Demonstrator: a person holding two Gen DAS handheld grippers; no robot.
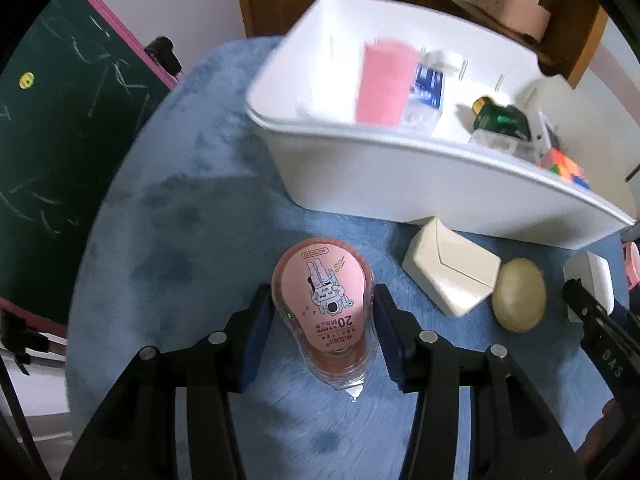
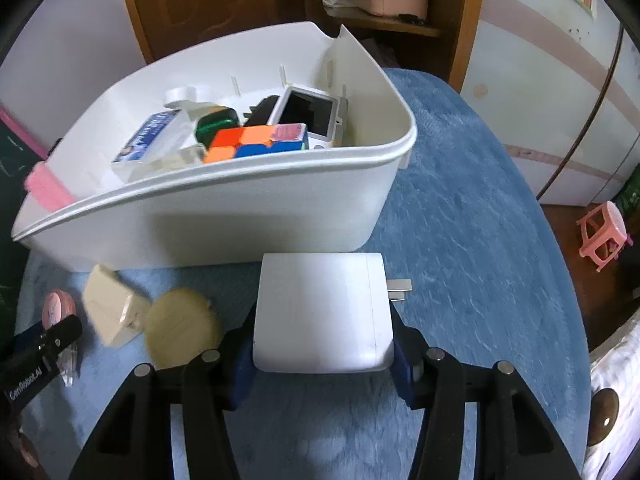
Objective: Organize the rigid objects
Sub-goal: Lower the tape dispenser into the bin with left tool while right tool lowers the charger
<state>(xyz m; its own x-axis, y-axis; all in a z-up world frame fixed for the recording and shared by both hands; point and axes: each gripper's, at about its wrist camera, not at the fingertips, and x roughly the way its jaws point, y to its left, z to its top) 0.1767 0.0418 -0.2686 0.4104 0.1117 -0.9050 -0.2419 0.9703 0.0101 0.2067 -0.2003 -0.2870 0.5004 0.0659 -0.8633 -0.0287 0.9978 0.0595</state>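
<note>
A pink correction tape dispenser (image 1: 320, 296) stands between the blue pads of my left gripper (image 1: 322, 320), which is shut on its sides over the blue cloth. My right gripper (image 2: 324, 356) is shut on a white charger plug (image 2: 320, 312) with its metal prongs pointing right. Between the two grippers lie a cream box (image 1: 452, 276) and a round beige piece (image 1: 519, 295). Just behind them is the white bin (image 2: 240, 208), holding a colour puzzle cube (image 2: 256, 142), a green bottle (image 1: 500, 118), a pink block (image 1: 384, 80) and several others.
The round table's blue cloth (image 2: 460, 240) shows bare to the right of the bin and to its left (image 1: 180, 200). A green chalkboard (image 1: 60, 140) stands at the left. A wooden door (image 2: 200, 0) and a pink stool (image 2: 604, 232) lie beyond the table edge.
</note>
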